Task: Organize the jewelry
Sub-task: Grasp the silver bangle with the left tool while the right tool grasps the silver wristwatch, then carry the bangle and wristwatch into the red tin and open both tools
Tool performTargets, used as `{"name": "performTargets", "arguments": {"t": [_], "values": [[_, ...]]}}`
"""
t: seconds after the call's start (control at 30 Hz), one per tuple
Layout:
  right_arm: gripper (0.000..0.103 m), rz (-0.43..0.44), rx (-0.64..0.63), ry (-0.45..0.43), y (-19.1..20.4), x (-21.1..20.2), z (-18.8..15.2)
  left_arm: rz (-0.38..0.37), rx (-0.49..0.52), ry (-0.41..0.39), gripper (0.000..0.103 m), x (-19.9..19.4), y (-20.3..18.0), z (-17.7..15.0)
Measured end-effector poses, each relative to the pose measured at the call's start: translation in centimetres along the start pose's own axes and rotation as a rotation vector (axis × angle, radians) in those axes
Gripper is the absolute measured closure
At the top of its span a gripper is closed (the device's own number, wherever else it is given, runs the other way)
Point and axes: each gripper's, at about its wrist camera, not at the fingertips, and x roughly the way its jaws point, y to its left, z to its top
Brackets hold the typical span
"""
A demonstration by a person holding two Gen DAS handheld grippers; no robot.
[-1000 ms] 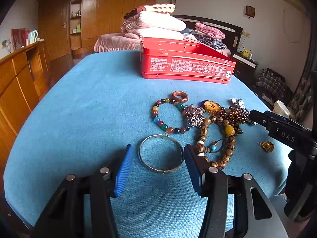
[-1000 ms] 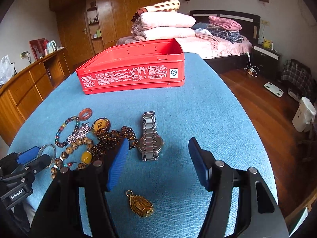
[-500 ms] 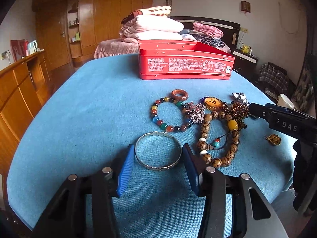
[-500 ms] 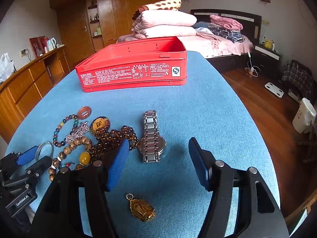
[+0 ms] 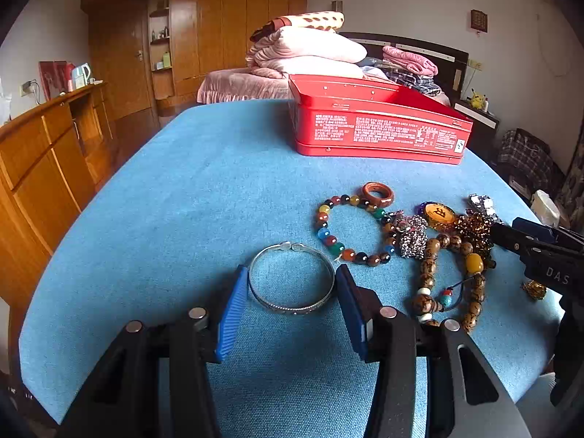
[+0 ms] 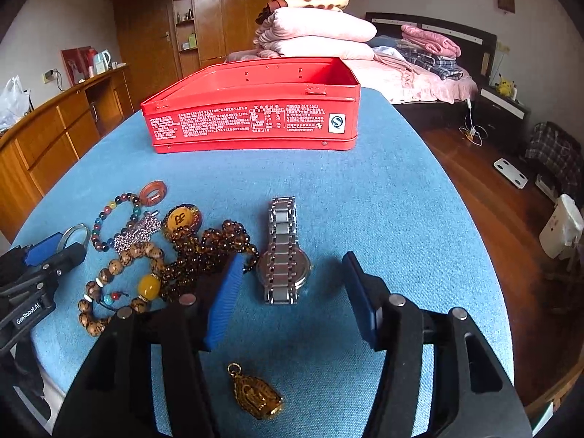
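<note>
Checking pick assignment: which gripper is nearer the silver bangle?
Left. The left gripper straddles the silver bangle, one pad on either side of it, on the blue table. The right gripper sits further right, around the watch, jaws closing, not gripping.

The left gripper (image 5: 291, 284) points down and forward from 6 o'clock, jaws partly apart, blue pads (image 5: 233, 310) at 9 and 3 o'clock. The right gripper (image 6: 292, 284) has the same downward pose; its jaws have just been closing and stand apart.
</note>
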Motion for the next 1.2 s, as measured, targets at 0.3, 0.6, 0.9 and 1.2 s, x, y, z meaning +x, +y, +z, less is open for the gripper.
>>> {"name": "performTargets", "arguments": {"t": [0.3, 0.6, 0.9, 1.2], "values": [[0.051, -0.01, -0.063, 0.013, -0.1, -0.4, -0.7, 0.011, -0.003, -0.006, 0.054, 0.2, 0.2, 0.0], [0.071, -0.015, -0.097, -0.006, 1.2, -0.1, -0.5, 0.014, -0.021, -0.009, 0.054, 0.2, 0.1, -0.1], [0.072, 0.004, -0.031, -0.024, 0.1, -1.0, -0.5, -0.051, -0.05, -0.02, 0.055, -0.5, 0.8, -0.1], [0.072, 0.026, 0.022, -0.084, -1.1, -2.6, 0.7, -0.063, -0.061, -0.099, 0.055, -2.4, 1.0, 1.3]]}}
